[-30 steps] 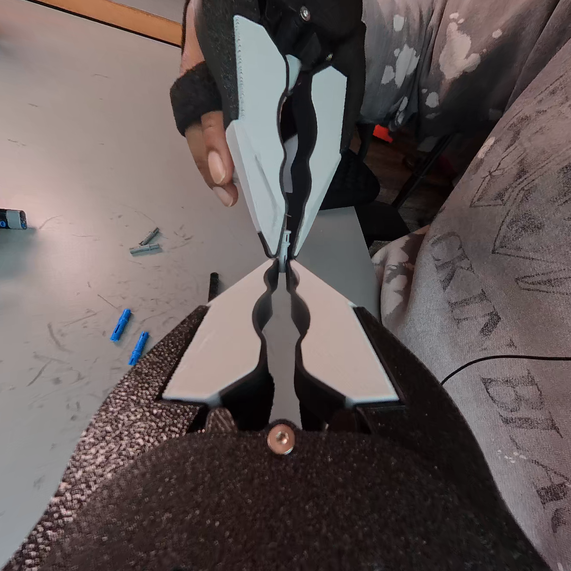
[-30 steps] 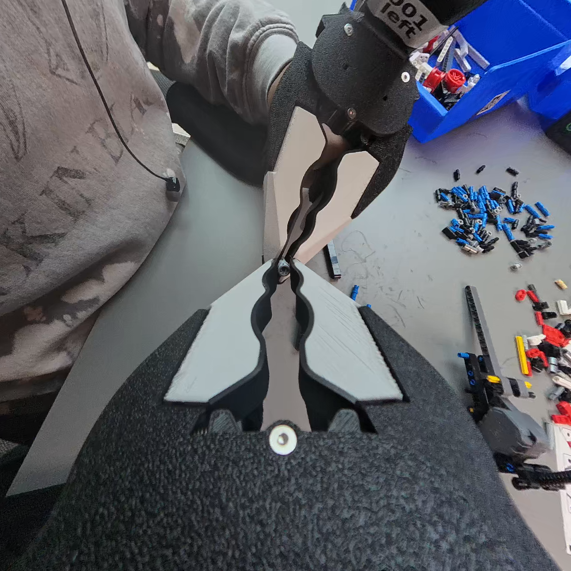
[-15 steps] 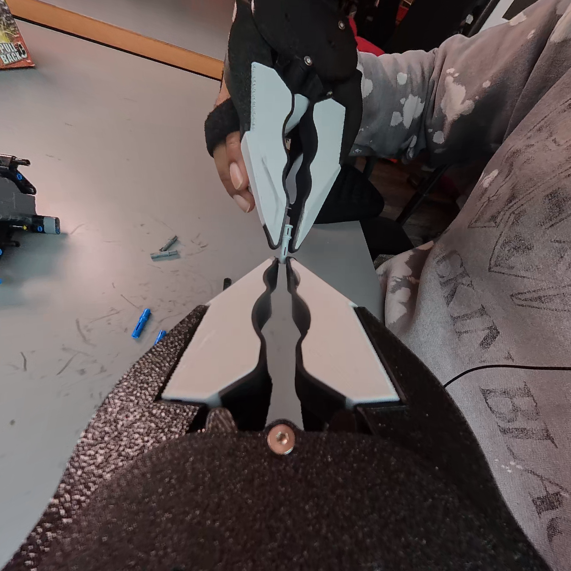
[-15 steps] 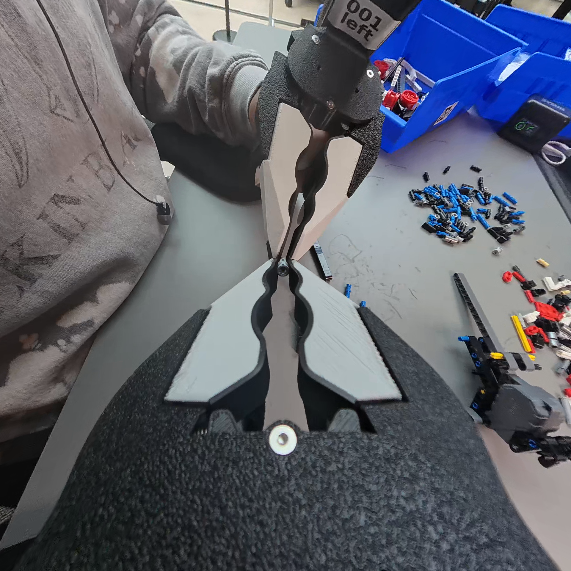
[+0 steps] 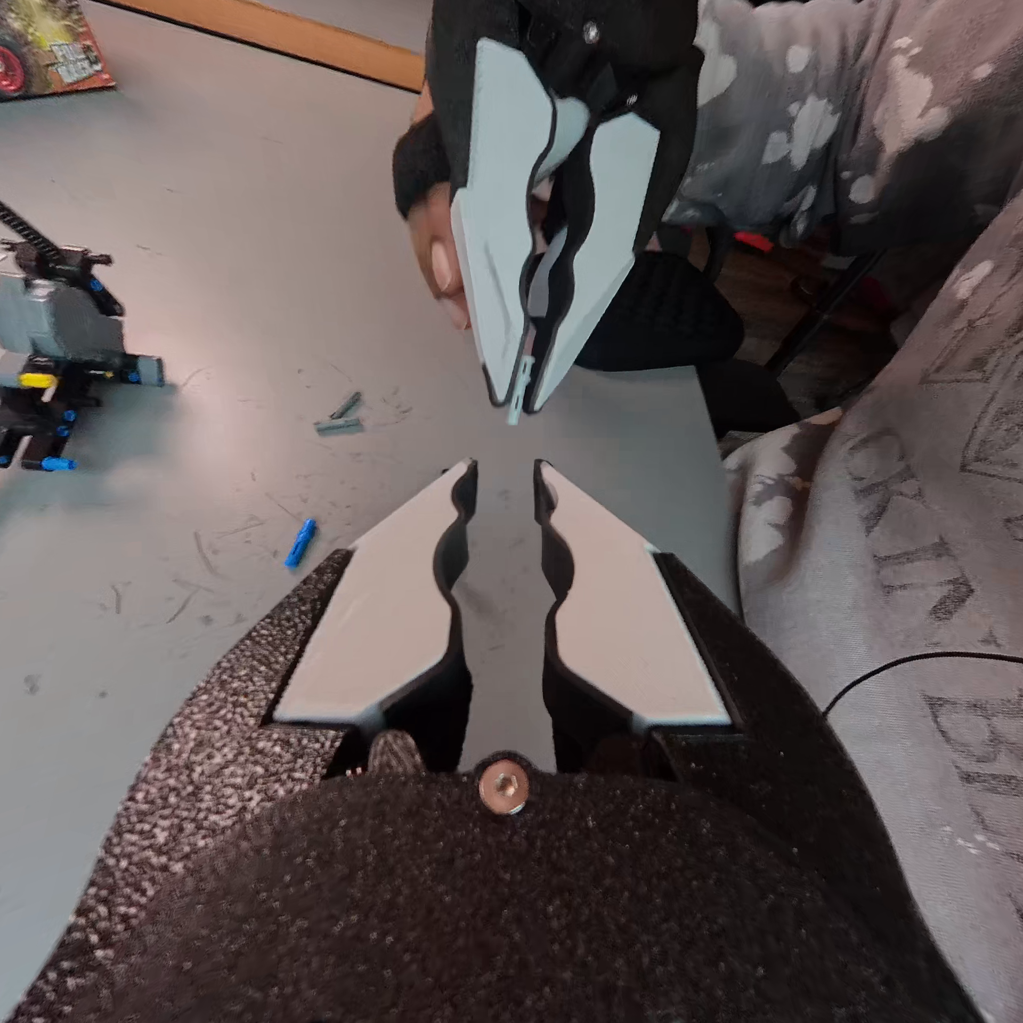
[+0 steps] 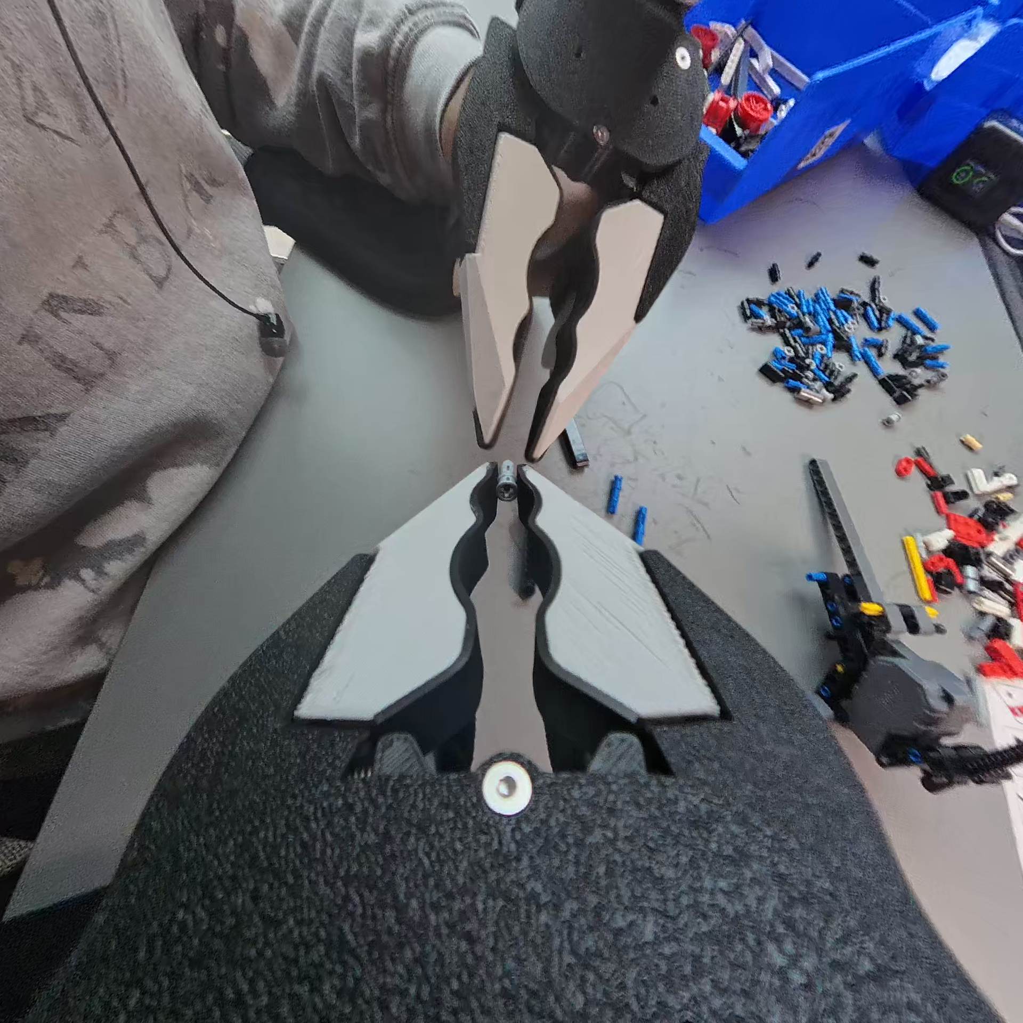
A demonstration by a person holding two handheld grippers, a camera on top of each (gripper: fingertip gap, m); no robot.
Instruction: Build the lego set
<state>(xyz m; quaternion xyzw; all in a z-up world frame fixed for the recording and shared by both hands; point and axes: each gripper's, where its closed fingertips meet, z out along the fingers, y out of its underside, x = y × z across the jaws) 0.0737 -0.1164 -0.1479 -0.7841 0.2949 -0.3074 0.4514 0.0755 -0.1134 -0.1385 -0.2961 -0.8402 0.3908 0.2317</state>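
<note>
My right gripper (image 6: pixel 505 470) is shut on a small grey pin (image 6: pixel 505 480), held by its end above the grey table (image 6: pixel 354 420). In the left wrist view the right gripper (image 5: pixel 516 403) points down at me with the pin (image 5: pixel 515 416) sticking out of its tips. My left gripper (image 5: pixel 505 465) is open and empty, its tips just below the pin and apart from it. It shows in the right wrist view (image 6: pixel 509 449) tip to tip with the right one. The partly built grey and black model (image 6: pixel 897 681) lies on the table, also in the left wrist view (image 5: pixel 55 332).
A pile of blue and black pins (image 6: pixel 847 343), red, white and black parts (image 6: pixel 974 531) and blue bins (image 6: pixel 830 94) lie to the right. Loose blue pins (image 5: pixel 301 542), grey pins (image 5: pixel 339 423) and a booklet (image 5: pixel 44 50) lie nearby. The person's grey sweatshirt (image 6: pixel 110 332) is close.
My left gripper has opened and let go of the grey pin. The two grippers have drawn a little apart. The pin stays in my right gripper.
</note>
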